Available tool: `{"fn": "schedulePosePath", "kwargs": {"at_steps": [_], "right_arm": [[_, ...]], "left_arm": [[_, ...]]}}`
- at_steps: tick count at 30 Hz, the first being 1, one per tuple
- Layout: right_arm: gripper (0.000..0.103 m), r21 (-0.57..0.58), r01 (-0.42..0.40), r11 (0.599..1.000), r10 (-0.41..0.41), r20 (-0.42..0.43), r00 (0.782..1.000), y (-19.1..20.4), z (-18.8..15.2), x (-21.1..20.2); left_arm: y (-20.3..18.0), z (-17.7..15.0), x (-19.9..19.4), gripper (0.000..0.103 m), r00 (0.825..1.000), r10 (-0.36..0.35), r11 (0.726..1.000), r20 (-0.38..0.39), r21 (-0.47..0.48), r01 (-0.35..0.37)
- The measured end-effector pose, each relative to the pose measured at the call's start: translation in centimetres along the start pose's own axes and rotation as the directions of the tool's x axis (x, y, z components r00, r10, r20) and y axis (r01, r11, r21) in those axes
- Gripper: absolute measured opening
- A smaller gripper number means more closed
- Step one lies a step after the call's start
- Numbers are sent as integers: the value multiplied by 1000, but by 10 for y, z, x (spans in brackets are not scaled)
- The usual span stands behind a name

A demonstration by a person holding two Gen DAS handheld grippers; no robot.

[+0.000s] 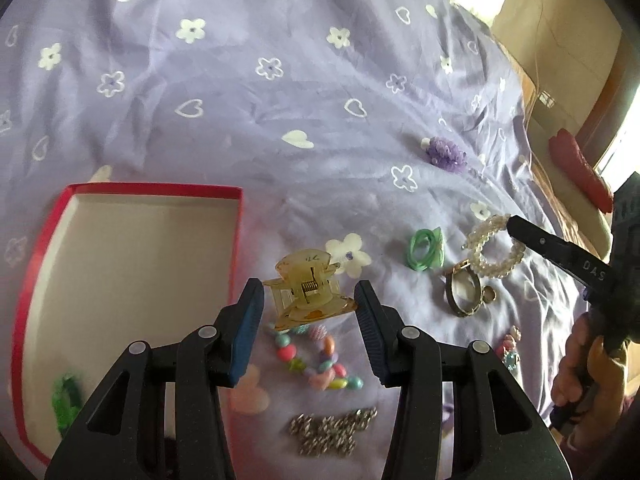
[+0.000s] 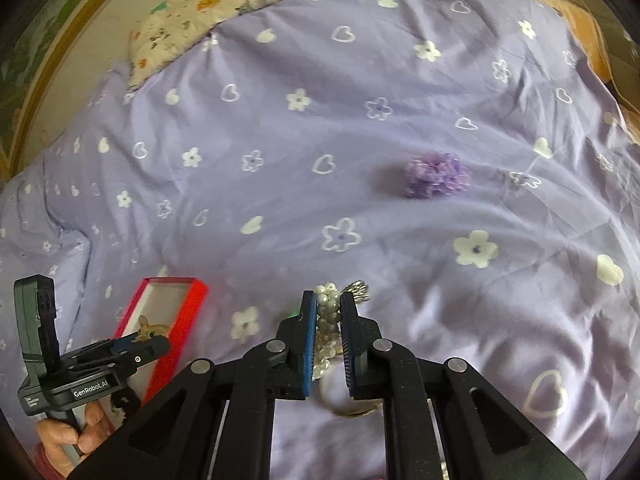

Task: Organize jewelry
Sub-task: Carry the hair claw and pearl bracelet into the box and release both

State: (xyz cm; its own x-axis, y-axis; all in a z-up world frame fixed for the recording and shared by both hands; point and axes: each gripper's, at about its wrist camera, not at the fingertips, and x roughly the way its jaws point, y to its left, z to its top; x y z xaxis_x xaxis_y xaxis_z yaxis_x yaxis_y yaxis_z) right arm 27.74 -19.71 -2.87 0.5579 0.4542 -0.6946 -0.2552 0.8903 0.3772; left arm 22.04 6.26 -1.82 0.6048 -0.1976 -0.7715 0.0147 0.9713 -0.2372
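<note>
My left gripper (image 1: 310, 296) holds a translucent yellow hair claw clip (image 1: 308, 290) between its wide-set blue pads, above the bedspread right of the red-rimmed box (image 1: 236, 236). A green item (image 1: 66, 404) lies in the box. My right gripper (image 2: 328, 312) is shut on a white pearl bracelet (image 2: 326, 320); in the left wrist view the bracelet (image 1: 494, 246) lies beside a green ring (image 1: 424, 250) and a metal bangle (image 1: 464, 292). A colourful bead bracelet (image 1: 316, 360) and a silver chain (image 1: 332, 430) lie below the clip.
A purple fabric flower (image 1: 446, 154) lies farther out on the lilac bedspread (image 1: 240, 80), also in the right wrist view (image 2: 438, 174). A patterned pillow (image 2: 200, 8) is at the far left. A red object (image 1: 580, 168) lies off the bed's right edge. Small pink and blue trinkets (image 1: 508, 348) sit at right.
</note>
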Motion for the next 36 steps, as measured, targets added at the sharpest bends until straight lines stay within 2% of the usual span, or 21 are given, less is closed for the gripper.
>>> {"fn": "schedulePosePath", "kwargs": {"at_steps": [8,20,36], "right_arm": [[11,-25,-84,996,83,-20,996,43,-11,6],[11,-68,-206,976,201,-77,977,118,-28,34],[11,-88,-312,946,298,-142,944,197,-31,101]], "left_arm": [[28,-10,-27,45,999,25,999,27,-38,-24],[84,-22,-49,45,996,80,991,38,-115,-76],[154,-12,-28,45,988,156,972,2,-180,-153]]}}
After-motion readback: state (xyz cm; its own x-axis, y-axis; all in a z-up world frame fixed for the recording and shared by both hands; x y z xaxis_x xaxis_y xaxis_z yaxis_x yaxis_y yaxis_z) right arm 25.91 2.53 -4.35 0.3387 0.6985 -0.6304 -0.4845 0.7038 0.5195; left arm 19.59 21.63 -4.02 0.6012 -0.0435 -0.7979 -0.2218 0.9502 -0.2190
